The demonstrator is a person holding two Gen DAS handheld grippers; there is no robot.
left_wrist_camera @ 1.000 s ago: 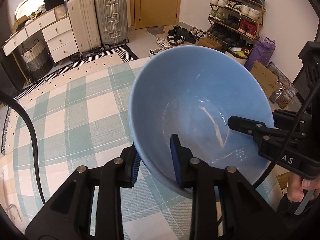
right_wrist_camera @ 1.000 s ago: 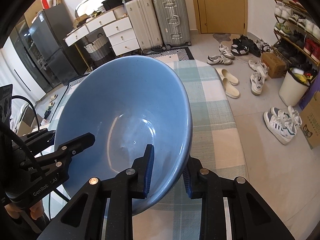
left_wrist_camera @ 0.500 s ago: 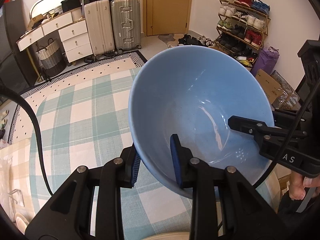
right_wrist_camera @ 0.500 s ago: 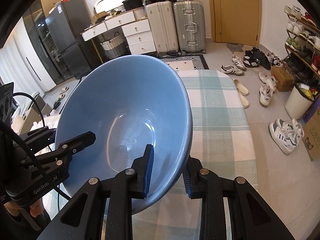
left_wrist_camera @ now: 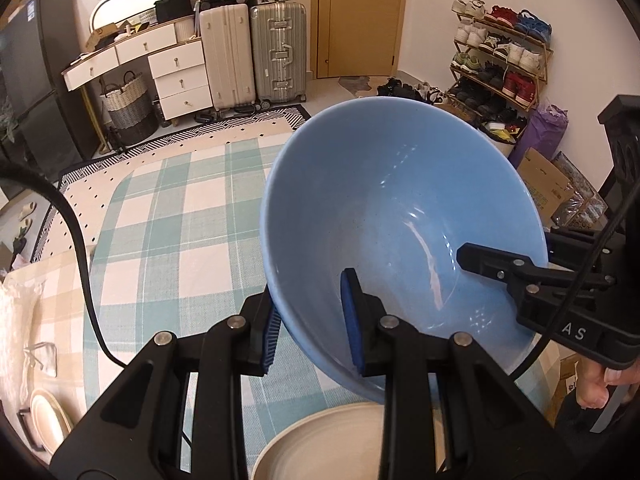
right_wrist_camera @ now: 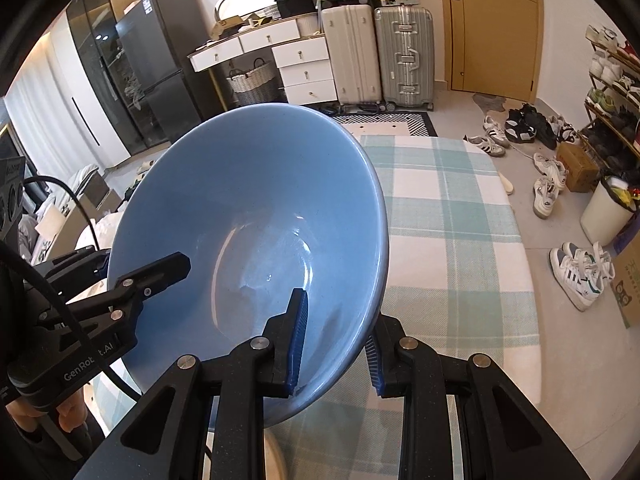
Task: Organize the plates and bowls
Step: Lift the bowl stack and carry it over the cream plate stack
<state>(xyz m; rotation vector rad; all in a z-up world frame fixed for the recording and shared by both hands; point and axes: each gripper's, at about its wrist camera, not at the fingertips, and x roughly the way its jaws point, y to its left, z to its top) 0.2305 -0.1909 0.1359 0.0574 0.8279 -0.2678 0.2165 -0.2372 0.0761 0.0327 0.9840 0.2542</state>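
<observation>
A large blue bowl (left_wrist_camera: pixel 400 220) hangs tilted over the table with the teal checked cloth (left_wrist_camera: pixel 180 220). My left gripper (left_wrist_camera: pixel 310 320) is shut on its near rim, one blue pad inside and one outside. At the opposite rim a finger (left_wrist_camera: pixel 492 260) of the other gripper reaches into the bowl. In the right wrist view the blue bowl (right_wrist_camera: pixel 248 240) fills the centre, and my right gripper (right_wrist_camera: pixel 336 348) is shut on its rim in the same way. A cream plate (left_wrist_camera: pixel 320 440) lies on the table right under the bowl.
A second cream plate (left_wrist_camera: pixel 46 420) stands in a wire rack at the table's left end. Beyond the table are suitcases (left_wrist_camera: pixel 276 52), a white drawer unit (left_wrist_camera: pixel 176 76), a shoe rack (left_wrist_camera: pixel 500 64), a dark fridge (right_wrist_camera: pixel 160 68), and loose shoes (right_wrist_camera: pixel 576 272) on the floor.
Both grippers have carried the bowl back and upward over the table, still clamped on it. More of the checked cloth shows, and the cream plate has come into view beneath the bowl.
</observation>
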